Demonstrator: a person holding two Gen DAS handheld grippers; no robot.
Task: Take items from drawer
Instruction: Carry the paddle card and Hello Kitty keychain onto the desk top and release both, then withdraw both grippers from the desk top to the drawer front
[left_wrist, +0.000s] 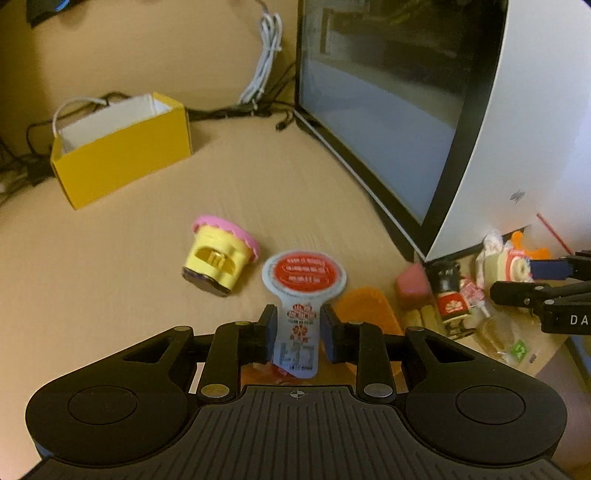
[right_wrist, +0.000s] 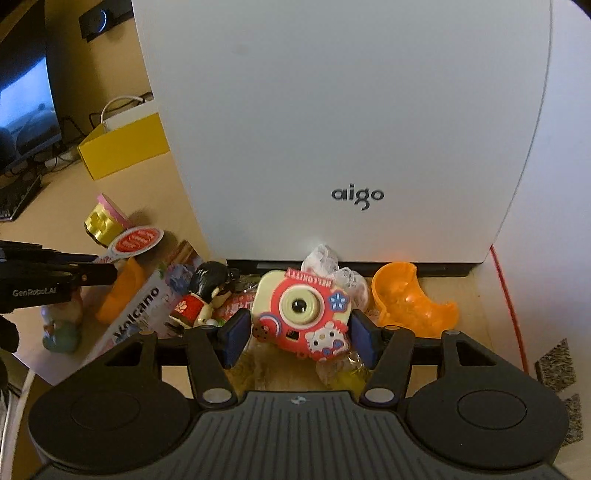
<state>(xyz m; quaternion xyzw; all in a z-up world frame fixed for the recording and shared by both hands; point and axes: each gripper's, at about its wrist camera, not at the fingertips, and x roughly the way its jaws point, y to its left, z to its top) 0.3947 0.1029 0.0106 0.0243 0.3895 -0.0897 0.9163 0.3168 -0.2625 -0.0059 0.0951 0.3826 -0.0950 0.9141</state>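
Black ridged gripper bodies fill the foreground of both wrist views. Left gripper (left_wrist: 298, 330): blue pads straddle the tab of a small sealed cup (left_wrist: 301, 295), white with a red round foil lid; a sliver of gap seems to show on each side, so the jaws read as part spread and not pressing, though blur leaves this uncertain. Cup sits over the tan desk (left_wrist: 110, 266), near a yellow and pink toy pot (left_wrist: 221, 258) lying on its side; judged light, thin-walled, lid easily dented, best taken by the flat tab. Right gripper (right_wrist: 295, 334): jaws spread wide either side of a toy camera (right_wrist: 301, 314), pads just beside its flanks with no clear contact. Camera: cream body, red rubbery front, round yellow lens, cartoon cat figure, blue flower; lies in the open drawer (right_wrist: 469, 295) below a white computer case (right_wrist: 343, 129). Judged light, stiff, slightly grippy; hold across the two flat sides, clear of the raised decorations. Drawer also holds a black-haired doll (right_wrist: 207, 291), an orange plastic shell (right_wrist: 410, 302), lace scrap, a printed box. Yellow cardboard box (left_wrist: 122, 147) stands further back on the desk
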